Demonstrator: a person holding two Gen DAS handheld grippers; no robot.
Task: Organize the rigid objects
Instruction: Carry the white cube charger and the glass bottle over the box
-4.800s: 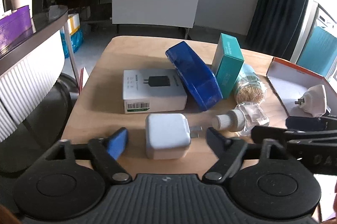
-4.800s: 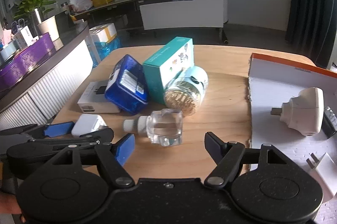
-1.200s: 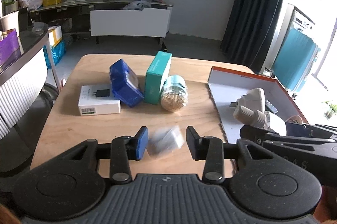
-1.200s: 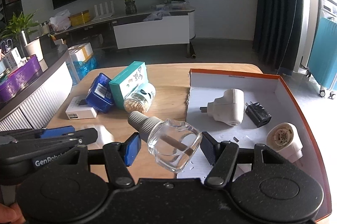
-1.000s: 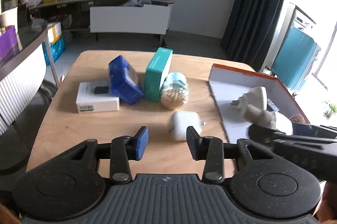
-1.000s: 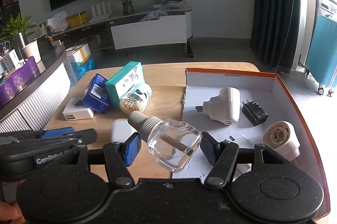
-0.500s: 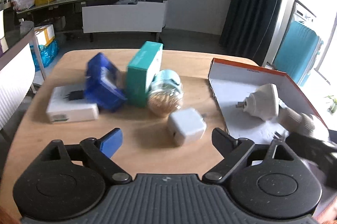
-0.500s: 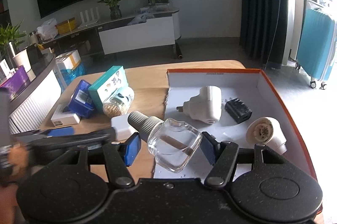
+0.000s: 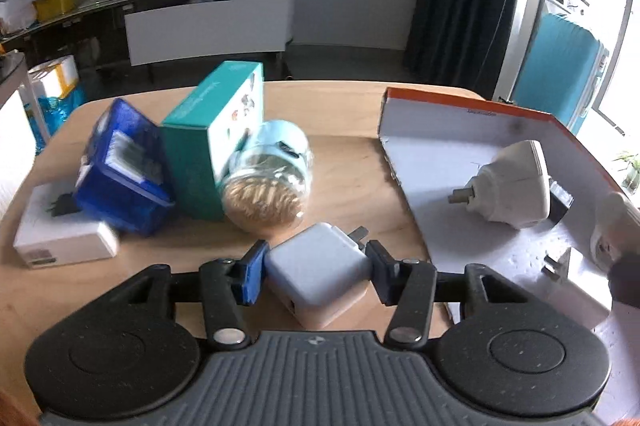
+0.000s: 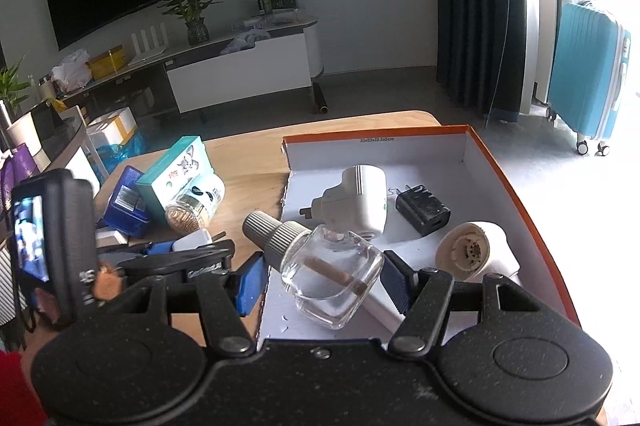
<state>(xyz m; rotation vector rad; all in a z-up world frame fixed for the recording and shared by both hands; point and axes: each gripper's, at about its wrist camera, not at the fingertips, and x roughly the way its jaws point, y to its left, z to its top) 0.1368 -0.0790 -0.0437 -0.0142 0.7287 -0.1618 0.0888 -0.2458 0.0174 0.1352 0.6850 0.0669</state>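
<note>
My left gripper (image 9: 316, 272) is shut on a white square charger (image 9: 320, 276), prongs pointing away, just above the wooden table (image 9: 352, 153). My right gripper (image 10: 320, 280) is shut on a clear glass bottle (image 10: 328, 276) with a grey ribbed cap, held over the near left corner of the orange-rimmed white box (image 10: 520, 193). In that box lie a white plug adapter (image 10: 356, 201), a black charger (image 10: 424, 211) and a round white plug-in unit (image 10: 476, 256). The left gripper with the charger (image 10: 192, 244) shows at the left of the right wrist view.
On the table's left stand a teal carton (image 9: 216, 137), a blue plastic box (image 9: 124, 177), a flat white box (image 9: 60, 238) and a toothpick jar (image 9: 268, 181) on its side. The box's white floor (image 9: 440, 161) lies right of my left gripper. A turquoise suitcase (image 10: 588, 73) stands beyond.
My left gripper dropped the white charger on the table, opened wide, then closed on it again. My right gripper has carried the glass bottle rightward over the box.
</note>
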